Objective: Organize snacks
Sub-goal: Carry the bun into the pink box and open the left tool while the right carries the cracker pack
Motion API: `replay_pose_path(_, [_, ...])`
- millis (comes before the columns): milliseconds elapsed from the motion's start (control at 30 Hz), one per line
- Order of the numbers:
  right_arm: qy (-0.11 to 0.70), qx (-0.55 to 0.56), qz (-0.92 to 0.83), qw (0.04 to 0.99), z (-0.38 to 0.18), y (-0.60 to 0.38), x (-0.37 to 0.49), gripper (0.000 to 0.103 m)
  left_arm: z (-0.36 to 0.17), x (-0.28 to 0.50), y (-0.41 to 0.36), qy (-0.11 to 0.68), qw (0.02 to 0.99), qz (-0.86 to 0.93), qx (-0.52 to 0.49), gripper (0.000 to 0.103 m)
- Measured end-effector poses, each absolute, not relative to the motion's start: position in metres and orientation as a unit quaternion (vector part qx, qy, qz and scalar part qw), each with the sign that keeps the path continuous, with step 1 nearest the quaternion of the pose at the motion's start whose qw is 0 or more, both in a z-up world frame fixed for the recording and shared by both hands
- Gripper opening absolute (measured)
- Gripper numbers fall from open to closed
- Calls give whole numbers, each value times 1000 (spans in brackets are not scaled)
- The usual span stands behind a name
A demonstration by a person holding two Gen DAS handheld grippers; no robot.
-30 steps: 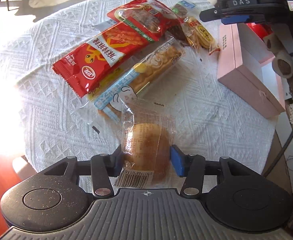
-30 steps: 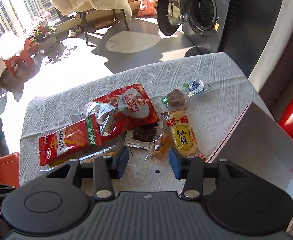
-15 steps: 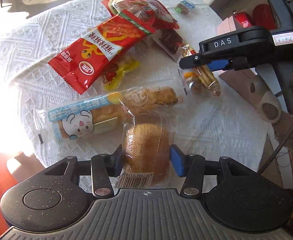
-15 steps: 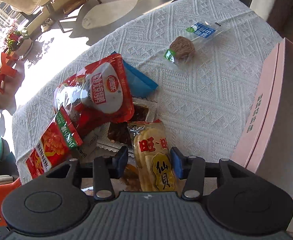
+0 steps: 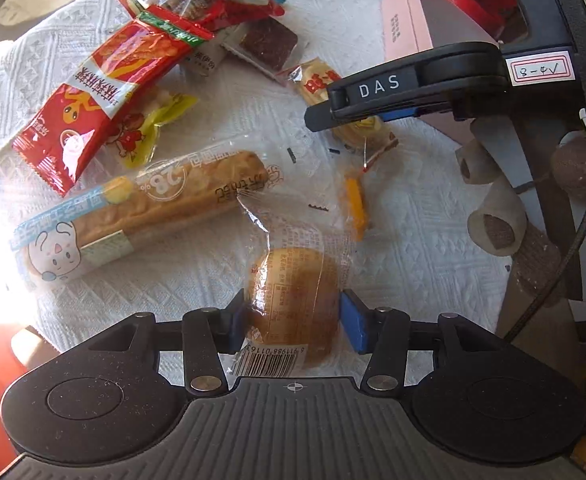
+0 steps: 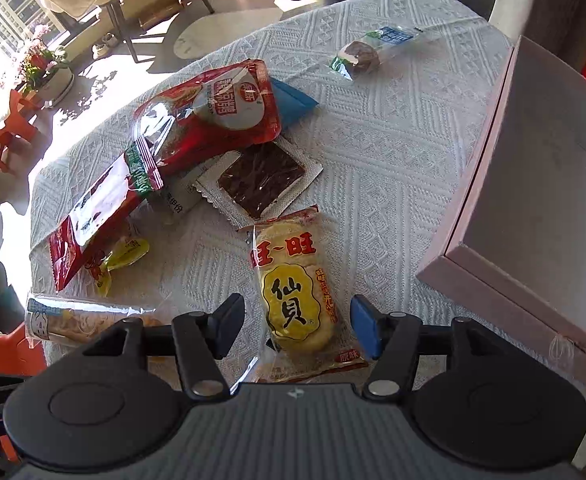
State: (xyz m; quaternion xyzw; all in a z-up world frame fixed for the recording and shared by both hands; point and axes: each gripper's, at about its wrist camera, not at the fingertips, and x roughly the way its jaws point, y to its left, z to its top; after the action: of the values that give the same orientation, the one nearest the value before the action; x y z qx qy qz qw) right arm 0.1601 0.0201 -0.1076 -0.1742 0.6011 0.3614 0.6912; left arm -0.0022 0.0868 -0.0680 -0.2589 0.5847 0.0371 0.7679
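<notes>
My left gripper (image 5: 293, 316) is shut on a round bun in clear wrap (image 5: 293, 292), held above the white tablecloth (image 5: 405, 264). A long bread stick pack (image 5: 149, 208) lies to its left, and red snack bags (image 5: 105, 92) lie beyond. My right gripper (image 6: 293, 324) is open, its jaws either side of a yellow rice cracker pack (image 6: 297, 292) that lies on the cloth; it also shows in the left wrist view (image 5: 357, 114) over that pack. An open pink box (image 6: 533, 184) stands at the right.
A dark jerky pack (image 6: 261, 180), a red bag (image 6: 213, 116), a blue packet (image 6: 293, 100) and a small wrapped brown sweet (image 6: 361, 56) lie on the table. A small orange packet (image 5: 355, 204) lies near the bun. The table edge is close behind the box.
My right gripper has come down over the rice cracker pack, jaws still open. My left gripper keeps hold of the bun and has shifted right, away from the bread stick.
</notes>
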Motion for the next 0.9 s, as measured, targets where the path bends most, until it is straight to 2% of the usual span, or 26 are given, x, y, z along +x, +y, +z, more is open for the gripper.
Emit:
replay_pose_path(33, [600,-180,358,692,-109,21,160,57,-66,1,81,589,767,33,-253,53])
replay_pose_path(100, [594,-192,367,690,-102,18,157,35,-63,7,70,596,765,24,-245,53])
replay_pose_path(367, [610,-144,280,727,-62,-100,153,34,-53,46,17,611,760,-42,-217,53])
replay_pose_path(533, [626,-117,208,742,-54,-170,148,34,-11,88,8,560,794,-76,-225,53])
replay_pose_path(700, [635,-91,191,743,-48,-197,141,34,43,152,12,467,839,-109,-257,53])
replay_pose_path(900, [630,-85,203,745,-46,-193,140,34,40,196,15,468,846,-81,-242,51])
